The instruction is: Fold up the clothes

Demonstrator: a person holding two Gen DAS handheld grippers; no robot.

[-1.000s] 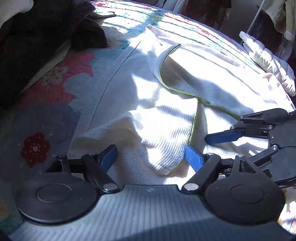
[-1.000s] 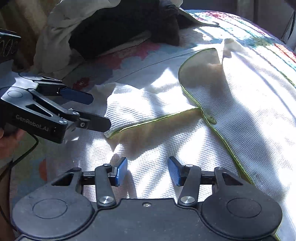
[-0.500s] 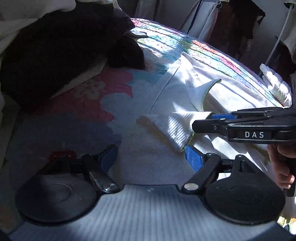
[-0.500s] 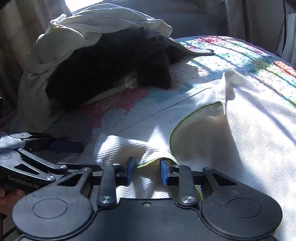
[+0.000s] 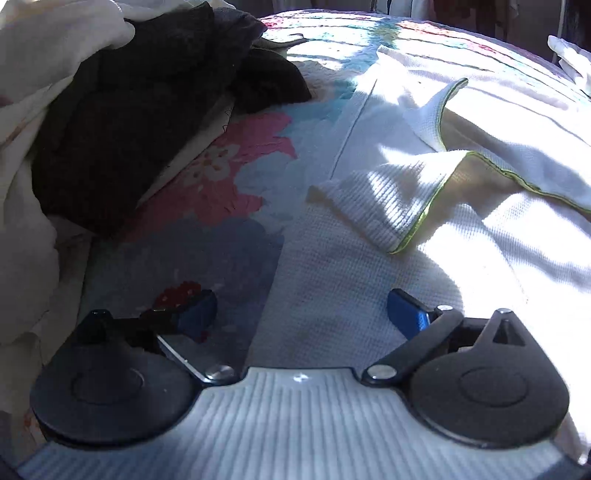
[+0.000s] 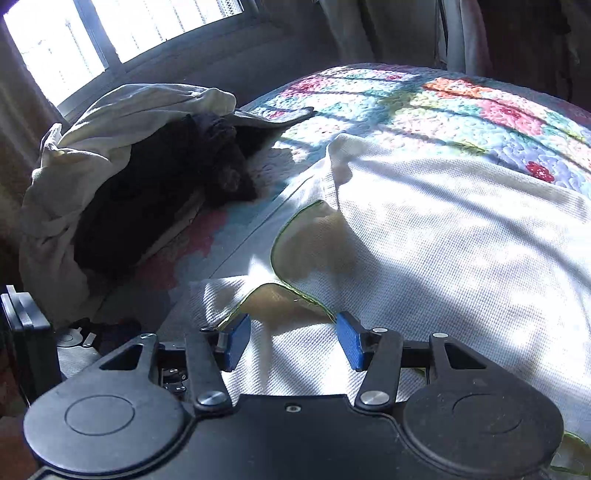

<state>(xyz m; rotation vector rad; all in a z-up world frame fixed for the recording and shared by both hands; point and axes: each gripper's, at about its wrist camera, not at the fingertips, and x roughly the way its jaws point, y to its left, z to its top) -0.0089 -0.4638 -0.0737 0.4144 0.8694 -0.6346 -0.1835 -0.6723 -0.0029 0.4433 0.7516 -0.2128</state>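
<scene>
Nearest the left wrist camera, the left gripper has its jaws spread wide, having just opened further, and nothing is pinched between its blue pads; one pad hangs over the flowered quilt and the other over the white waffle-knit garment, whose straight side hem runs up between them. Just beyond, a folded-over flap of that garment, edged in lime-green trim, lies on top of the cloth with its corner pointing toward the gripper. From the right wrist view, the right gripper has its jaws part-way apart, having just been opening, and holds nothing; the garment lies under the gap, with the trimmed flap's edge just beside the left-hand pad, though whether they touch cannot be told. The garment is spread flat over the bed in streaky sunlight and shadow, its green-trimmed opening a little farther on. To the left, close beside the garment's hem but apart from it, a heap of dark clothing sits wrapped in a cream cloth, crowding that side of the bed. Farther back the quilt's bright flowers show bare, and behind the heap a window glares with daylight.
</scene>
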